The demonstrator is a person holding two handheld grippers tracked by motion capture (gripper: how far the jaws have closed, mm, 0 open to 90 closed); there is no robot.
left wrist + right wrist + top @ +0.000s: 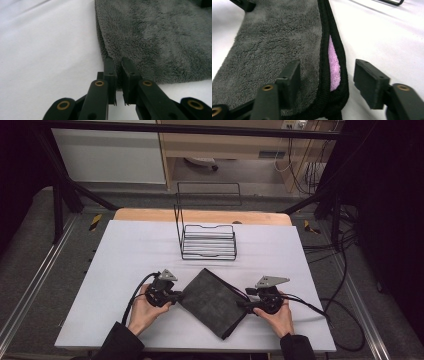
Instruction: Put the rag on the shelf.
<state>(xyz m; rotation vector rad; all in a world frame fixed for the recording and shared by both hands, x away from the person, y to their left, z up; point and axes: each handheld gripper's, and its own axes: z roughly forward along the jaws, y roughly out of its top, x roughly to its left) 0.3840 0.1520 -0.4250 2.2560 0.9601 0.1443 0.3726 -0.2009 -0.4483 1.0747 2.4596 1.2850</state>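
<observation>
My left tool (119, 62) pinches the soft, limp folded towel (212, 300) at its near corner, while my right tool (327, 72) gapes wide astride its bound edge, the firmer hold.

rack: we see a black wire rack (208, 241) well ahead of both jaws, upright, tall back frame
sheet: white cover (125, 265) under the jaws, spans the tabletop
table edge: wooden strip (150, 214) beyond the rack
cables: black bundle (340, 265) off right of the jaws
</observation>
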